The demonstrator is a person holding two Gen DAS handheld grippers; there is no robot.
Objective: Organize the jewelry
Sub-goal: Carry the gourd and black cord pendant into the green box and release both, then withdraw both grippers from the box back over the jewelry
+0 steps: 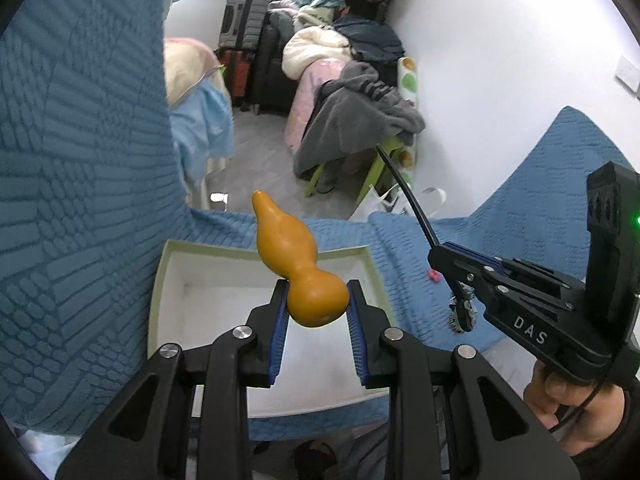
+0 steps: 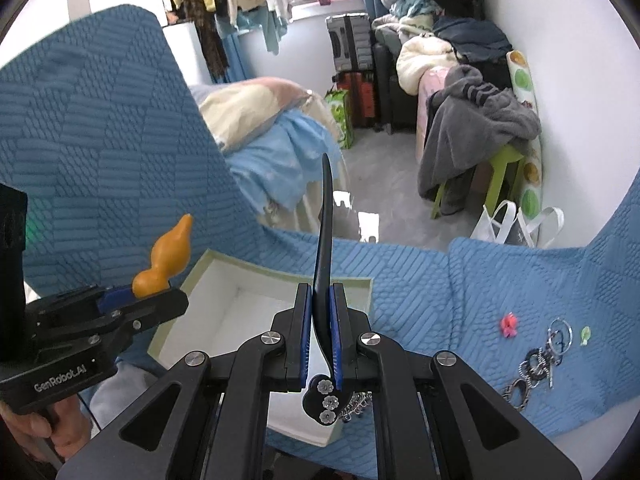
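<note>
My left gripper [image 1: 318, 304] is shut on an orange gourd-shaped ornament [image 1: 298, 264], held above an open pale green box [image 1: 160, 280] with a white inside. The gourd [image 2: 164, 258] and the left gripper [image 2: 136, 304] also show in the right wrist view. My right gripper [image 2: 320, 320] is shut on a black hair stick [image 2: 326, 240] with a flowered, beaded end [image 2: 326, 400], held over the box's [image 2: 180, 312] right side. In the left wrist view the right gripper [image 1: 452, 264] holds the stick [image 1: 404, 192] pointing up.
A blue quilted cover [image 2: 480, 280] lies under the box. On it at right lie a pink clip [image 2: 509, 324], a green clip [image 2: 585, 335], rings and a beaded chain [image 2: 534, 364]. Clothes piles, suitcases and a green stool stand behind.
</note>
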